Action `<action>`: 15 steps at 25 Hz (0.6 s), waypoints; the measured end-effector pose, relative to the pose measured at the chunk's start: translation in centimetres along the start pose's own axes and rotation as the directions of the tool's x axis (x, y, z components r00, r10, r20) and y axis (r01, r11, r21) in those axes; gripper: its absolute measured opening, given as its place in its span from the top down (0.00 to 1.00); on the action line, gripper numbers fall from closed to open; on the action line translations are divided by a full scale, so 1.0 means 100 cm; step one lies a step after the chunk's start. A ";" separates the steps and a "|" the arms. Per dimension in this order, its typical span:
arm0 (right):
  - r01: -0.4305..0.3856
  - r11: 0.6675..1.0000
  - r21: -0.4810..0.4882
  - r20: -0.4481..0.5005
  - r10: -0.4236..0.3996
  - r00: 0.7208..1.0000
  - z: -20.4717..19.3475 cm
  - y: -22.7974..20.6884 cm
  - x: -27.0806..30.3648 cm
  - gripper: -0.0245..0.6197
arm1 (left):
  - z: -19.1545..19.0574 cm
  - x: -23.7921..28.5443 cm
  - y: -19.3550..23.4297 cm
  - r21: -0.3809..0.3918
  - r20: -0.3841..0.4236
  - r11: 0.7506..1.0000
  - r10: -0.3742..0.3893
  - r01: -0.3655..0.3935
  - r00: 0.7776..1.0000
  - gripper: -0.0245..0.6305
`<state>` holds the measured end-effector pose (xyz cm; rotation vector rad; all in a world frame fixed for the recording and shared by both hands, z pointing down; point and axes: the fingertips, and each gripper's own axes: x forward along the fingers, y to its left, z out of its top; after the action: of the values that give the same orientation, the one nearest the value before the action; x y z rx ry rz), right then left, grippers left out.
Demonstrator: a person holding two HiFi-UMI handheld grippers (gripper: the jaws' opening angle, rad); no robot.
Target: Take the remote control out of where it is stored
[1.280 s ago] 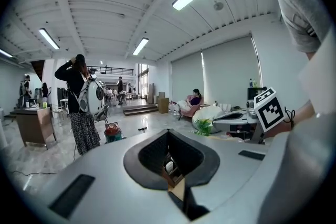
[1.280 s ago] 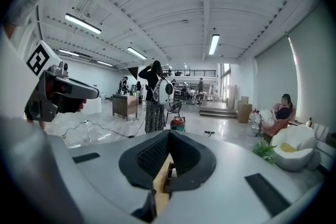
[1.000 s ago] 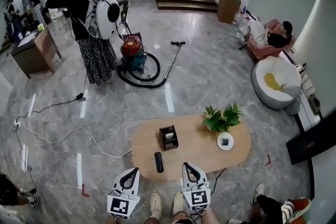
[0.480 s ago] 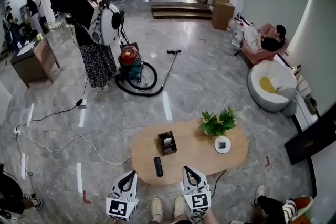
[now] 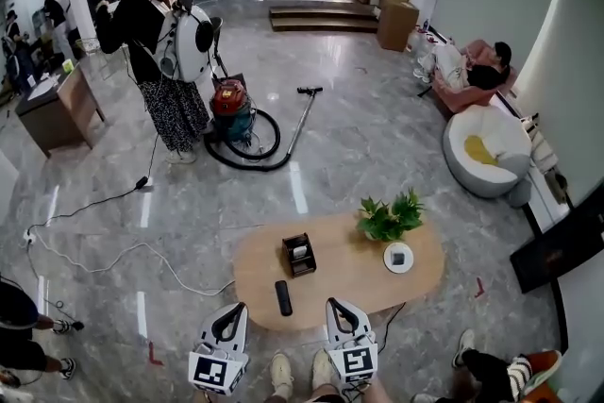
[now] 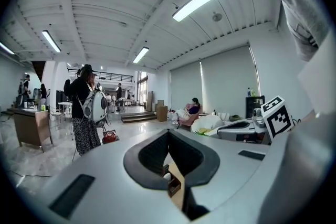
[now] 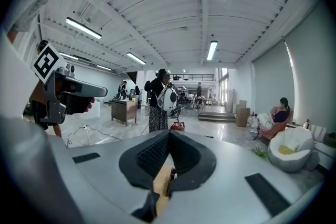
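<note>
A black remote control [image 5: 283,297] lies flat on the oval wooden table [image 5: 349,283], near its front edge. Just behind it stands a small dark brown holder [image 5: 300,254] with something pale inside. Both grippers hang below the table's near edge with nothing in them. My left gripper [image 5: 240,308] sits left of the remote and my right gripper [image 5: 333,303] to its right. In the left gripper view the left gripper [image 6: 168,132] has its tips together, and the holder [image 6: 174,184] shows through the gap. The right gripper [image 7: 169,132] is shut too.
A potted plant [image 5: 389,217] and a round white dish [image 5: 398,257] stand on the table's right end. Beyond it are a vacuum cleaner [image 5: 234,111] with hose and wand, a standing person [image 5: 160,61], floor cables [image 5: 104,245], a white armchair [image 5: 491,151] and someone's feet [image 5: 495,373].
The view has shifted slightly, so the table sits a little lower-left in frame. The standing person has turned. A person at the lower left has moved. Both grippers stay put.
</note>
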<state>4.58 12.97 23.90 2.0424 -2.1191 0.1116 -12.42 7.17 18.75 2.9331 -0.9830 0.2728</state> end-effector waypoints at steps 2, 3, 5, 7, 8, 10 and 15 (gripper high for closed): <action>0.000 1.000 -0.002 -0.012 0.000 1.000 -0.003 0.000 -0.001 0.95 | -0.003 0.001 -0.001 -0.010 -0.002 1.000 -0.003 0.003 1.000 0.96; 0.001 1.000 -0.002 -0.012 -0.001 1.000 -0.004 -0.001 -0.001 0.95 | -0.006 0.002 -0.001 -0.015 -0.006 1.000 -0.002 0.002 1.000 0.96; 0.001 1.000 -0.002 -0.016 -0.001 1.000 -0.007 -0.003 -0.001 0.95 | -0.009 0.005 -0.002 -0.014 -0.024 1.000 0.005 -0.006 1.000 0.96; -0.006 1.000 -0.013 -0.040 0.005 0.999 -0.012 -0.006 -0.001 0.95 | -0.007 0.009 -0.003 0.002 -0.035 1.000 0.015 -0.015 0.999 0.96; -0.010 1.000 -0.019 -0.047 0.009 0.999 -0.013 -0.007 0.000 0.95 | -0.006 0.010 -0.004 0.007 -0.033 1.000 0.017 -0.017 0.999 0.96; -0.017 1.000 -0.024 -0.043 0.016 0.999 -0.013 -0.009 0.002 0.95 | -0.010 0.012 -0.004 0.009 -0.035 1.000 0.021 -0.021 0.999 0.96; -0.042 0.998 -0.045 -0.051 0.040 0.998 -0.017 -0.012 0.015 0.95 | -0.030 0.018 0.000 -0.028 -0.057 0.999 0.036 -0.037 0.998 0.96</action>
<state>5.89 11.80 25.73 1.9502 -2.1138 0.1174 -11.52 6.36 22.06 2.8664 -1.0248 0.3380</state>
